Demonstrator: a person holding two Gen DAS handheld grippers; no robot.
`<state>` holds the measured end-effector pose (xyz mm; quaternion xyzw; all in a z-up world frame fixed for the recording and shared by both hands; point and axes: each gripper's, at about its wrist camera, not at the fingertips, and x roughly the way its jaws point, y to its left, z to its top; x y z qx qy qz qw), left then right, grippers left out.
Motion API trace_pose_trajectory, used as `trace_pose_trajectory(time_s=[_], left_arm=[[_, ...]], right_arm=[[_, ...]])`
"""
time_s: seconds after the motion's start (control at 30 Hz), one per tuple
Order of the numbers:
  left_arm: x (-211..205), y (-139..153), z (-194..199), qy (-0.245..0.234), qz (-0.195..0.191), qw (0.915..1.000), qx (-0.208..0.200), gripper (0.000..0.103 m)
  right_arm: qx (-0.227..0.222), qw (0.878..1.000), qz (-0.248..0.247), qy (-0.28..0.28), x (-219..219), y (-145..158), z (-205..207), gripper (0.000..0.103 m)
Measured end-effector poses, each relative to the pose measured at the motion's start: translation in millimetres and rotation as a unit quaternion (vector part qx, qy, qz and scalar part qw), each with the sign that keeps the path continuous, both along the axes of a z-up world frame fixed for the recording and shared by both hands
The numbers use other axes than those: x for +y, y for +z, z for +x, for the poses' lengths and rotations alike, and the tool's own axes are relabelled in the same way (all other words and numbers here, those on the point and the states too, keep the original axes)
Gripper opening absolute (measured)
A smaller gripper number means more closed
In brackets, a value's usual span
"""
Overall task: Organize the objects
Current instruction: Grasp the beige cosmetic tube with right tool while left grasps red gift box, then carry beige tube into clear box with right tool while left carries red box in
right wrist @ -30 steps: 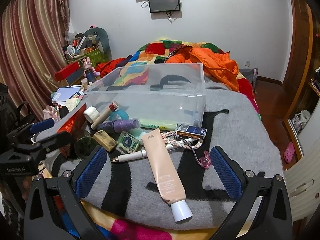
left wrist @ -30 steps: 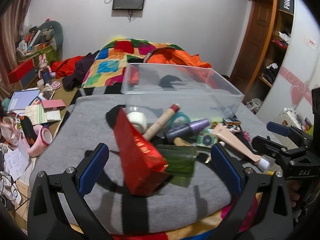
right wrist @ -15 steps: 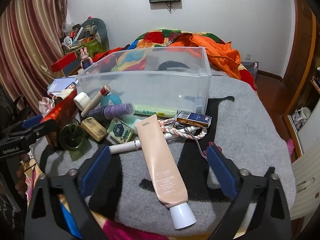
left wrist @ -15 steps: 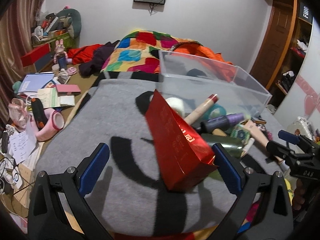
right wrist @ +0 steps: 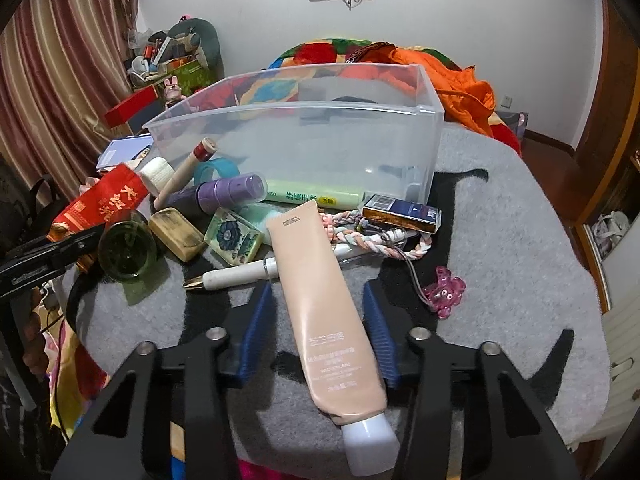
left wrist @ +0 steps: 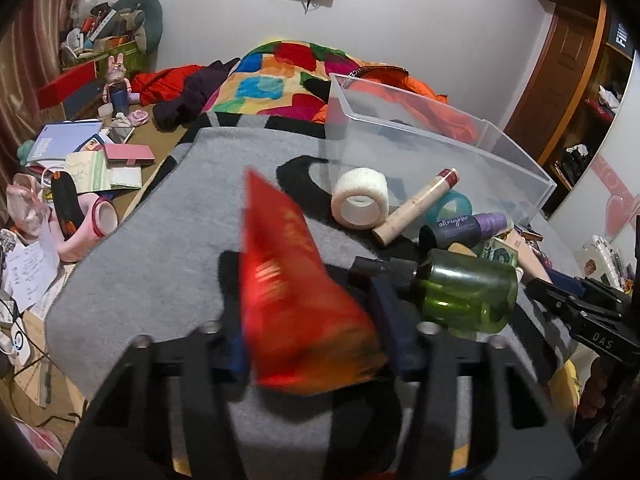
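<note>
A cluttered bedroom, and everything sits on a fuzzy grey blanket (right wrist: 500,240) with bold black shapes, spread over the bed. At its middle stands a clear plastic bin (right wrist: 304,140), smooth-walled and rectangular, with nothing showing inside it.

Left tongs (left wrist: 308,320) first: the ribbed blue pads flank a glossy red carton (left wrist: 296,304), a tall box blurred in the left view, and the jaws are closing around it. The pads look pressed against its sides. Just to its right lies a translucent green glass bottle (left wrist: 468,296), rounded, with a black screw cap, on its side. Beyond it are a soft white roll of bandage tape (left wrist: 360,198), a slim beige stick with a dark red end (left wrist: 418,206) and a purple spray bottle (left wrist: 468,226).

Over to the right tongs (right wrist: 316,320): their jaws are closing too, with a matte peach squeeze tube (right wrist: 320,304) lying between them, white cap (right wrist: 370,444) nearest the camera. The blue pads sit just beside the tube's flanks; whether they are already touching it, I cannot tell. Around the tube lie a white pen with a gold tip (right wrist: 236,276), a braided pastel cord (right wrist: 360,236), a pink translucent charm (right wrist: 444,290), a dark blue flat box (right wrist: 402,214), a floral soap-like block (right wrist: 234,240) and a worn yellow bar (right wrist: 176,232).
</note>
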<state>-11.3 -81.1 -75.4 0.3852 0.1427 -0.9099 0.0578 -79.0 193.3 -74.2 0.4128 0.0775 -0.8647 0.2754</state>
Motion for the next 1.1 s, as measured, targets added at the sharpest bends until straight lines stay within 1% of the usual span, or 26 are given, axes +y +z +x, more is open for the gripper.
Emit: trace_pose_trajectory(time_s=[0.03,0.07,0.1,0.17,0.23,0.33,0.5,0.6,0.87,1.1], left_arm=[[1,1,1,0.002,-0.002,1.0000,0.003,0.041],[2,1,1,0.004,-0.004,1.0000,0.005,0.034],[2,3,3,0.004,-0.006,1.0000,0.006,0.030],[3,5,6,0.011,-0.011,0.9999,0.008,0.027],[1,7,10,0.020,-0.015,0.9996,0.012,0.027],[-4,12,17,0.032,-0.016,0.9991,0.020,0.026],[-3,26,27,0.042,-0.037,0.9977,0.039,0.026],[1,38,26,0.033,-0.039,0.9973,0.053,0.026],[22,70,9,-0.001,-0.049,0.9941,0.097,0.026],[36,83,-18,-0.034,-0.056,0.9914,0.113,0.026]], right_arm=[[0.000,1.000,-0.001,0.001,1,0,0,0.035],[0.001,1.000,-0.002,0.001,1,0,-1,0.034],[0.001,1.000,-0.004,0.001,2,0,-1,0.033],[0.002,1.000,-0.011,0.003,4,1,0,0.030],[0.004,1.000,-0.017,0.005,5,3,1,0.028],[0.012,1.000,-0.021,0.006,6,8,4,0.028],[0.024,0.999,-0.043,0.011,10,21,8,0.027],[0.034,0.998,-0.056,0.014,11,32,9,0.027],[0.060,0.996,-0.064,-0.003,14,54,0,0.027],[0.090,0.993,-0.080,-0.014,15,78,-21,0.027]])
